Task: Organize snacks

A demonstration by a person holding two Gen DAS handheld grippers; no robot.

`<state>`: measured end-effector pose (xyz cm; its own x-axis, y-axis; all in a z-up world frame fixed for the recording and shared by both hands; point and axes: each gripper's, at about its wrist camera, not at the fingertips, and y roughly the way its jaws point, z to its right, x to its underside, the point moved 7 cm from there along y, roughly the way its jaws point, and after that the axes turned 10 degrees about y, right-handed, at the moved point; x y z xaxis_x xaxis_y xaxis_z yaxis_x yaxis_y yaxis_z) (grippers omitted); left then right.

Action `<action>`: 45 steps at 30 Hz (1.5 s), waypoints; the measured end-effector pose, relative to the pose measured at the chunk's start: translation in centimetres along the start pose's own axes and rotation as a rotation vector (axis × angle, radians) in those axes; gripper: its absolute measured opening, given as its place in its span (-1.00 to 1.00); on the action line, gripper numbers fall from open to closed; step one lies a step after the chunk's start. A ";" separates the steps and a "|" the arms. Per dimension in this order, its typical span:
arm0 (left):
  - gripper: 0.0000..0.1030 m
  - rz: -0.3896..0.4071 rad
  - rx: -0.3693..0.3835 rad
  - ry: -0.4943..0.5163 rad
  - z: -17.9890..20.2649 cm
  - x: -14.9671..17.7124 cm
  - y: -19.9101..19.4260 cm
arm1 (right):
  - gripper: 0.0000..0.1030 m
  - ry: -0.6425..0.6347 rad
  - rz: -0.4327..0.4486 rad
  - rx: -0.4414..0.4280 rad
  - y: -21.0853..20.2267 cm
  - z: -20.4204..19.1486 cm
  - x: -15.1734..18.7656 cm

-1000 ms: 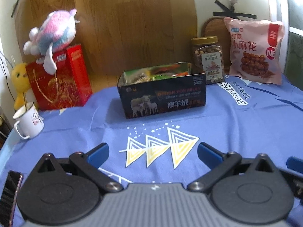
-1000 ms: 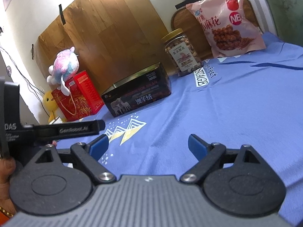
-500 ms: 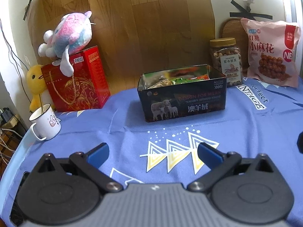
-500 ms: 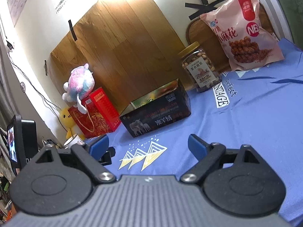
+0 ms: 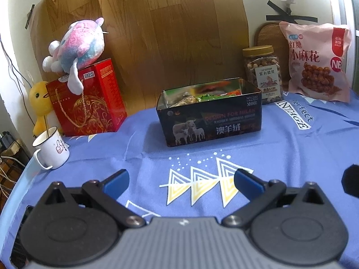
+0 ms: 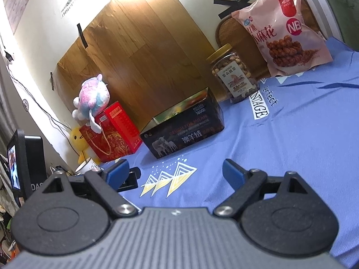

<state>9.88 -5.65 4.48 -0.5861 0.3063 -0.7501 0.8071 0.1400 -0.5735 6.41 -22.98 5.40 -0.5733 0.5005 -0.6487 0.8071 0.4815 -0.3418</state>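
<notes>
A dark tin box (image 5: 211,121) (image 6: 184,130) with sheep on its side stands open on the blue cloth, with snack packets inside. Behind it to the right stands a clear jar of nuts (image 5: 263,74) (image 6: 234,76) with a gold lid. A pink snack bag (image 5: 318,60) (image 6: 282,31) leans against the wall at the far right. My left gripper (image 5: 180,180) is open and empty, well short of the tin. My right gripper (image 6: 174,171) is open and empty too, above the cloth to the tin's right front.
A red gift box (image 5: 87,98) with a plush toy (image 5: 76,47) on top stands at the back left, beside a yellow duck toy (image 5: 40,103) and a white mug (image 5: 51,150). The left device with its small screen (image 6: 24,163) shows in the right wrist view.
Both grippers have risen and drawn back from the tin, so more of the wall and table shows. Both have stayed open.
</notes>
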 end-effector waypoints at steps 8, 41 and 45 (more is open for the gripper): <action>1.00 0.010 -0.036 -0.001 -0.9 0.3 -0.3 | 0.79 -0.019 0.001 -0.016 0.0 -0.8 0.5; 1.00 0.045 -0.169 0.045 -1.9 0.5 -0.4 | 0.79 -0.012 -0.014 -0.032 0.5 -0.9 1.2; 1.00 0.045 -0.178 0.044 -2.1 0.6 -0.4 | 0.79 -0.012 -0.018 -0.034 0.6 -1.0 1.3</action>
<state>9.38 -3.56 4.94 -0.5487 0.3563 -0.7563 0.8345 0.2880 -0.4697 6.04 -21.31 4.99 -0.5856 0.4831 -0.6510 0.7915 0.5143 -0.3303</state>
